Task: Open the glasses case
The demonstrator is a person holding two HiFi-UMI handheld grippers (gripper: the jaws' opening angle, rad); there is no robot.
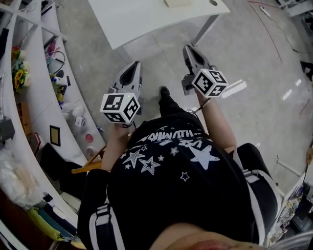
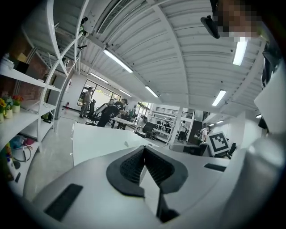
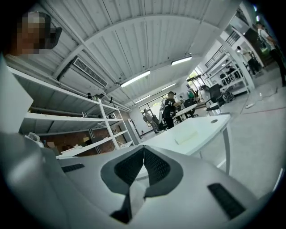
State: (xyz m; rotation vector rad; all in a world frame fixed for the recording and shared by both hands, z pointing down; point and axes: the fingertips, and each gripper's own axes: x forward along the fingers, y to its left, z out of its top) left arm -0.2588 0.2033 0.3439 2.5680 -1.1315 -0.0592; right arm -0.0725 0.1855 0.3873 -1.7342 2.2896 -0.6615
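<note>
A pale, flat oblong thing point(image 3: 192, 134), which may be the glasses case, lies on the white table point(image 3: 210, 127); in the head view it shows at the table's far edge point(image 1: 178, 3). Both grippers are held at waist height, short of the table and pointing toward it. My left gripper point(image 1: 133, 66) is shut with nothing in it, and its dark pads point(image 2: 134, 163) meet at the tip. My right gripper point(image 1: 188, 49) is shut and empty too, its pads point(image 3: 156, 167) pressed together. Neither gripper touches the table or the pale thing.
White curved shelving point(image 1: 34, 102) with small items runs along the left. The table's slanted leg point(image 1: 205, 27) stands ahead of the right gripper. The person's shoe point(image 1: 164, 91) is on the grey floor. Several people point(image 2: 111, 114) work at desks far behind.
</note>
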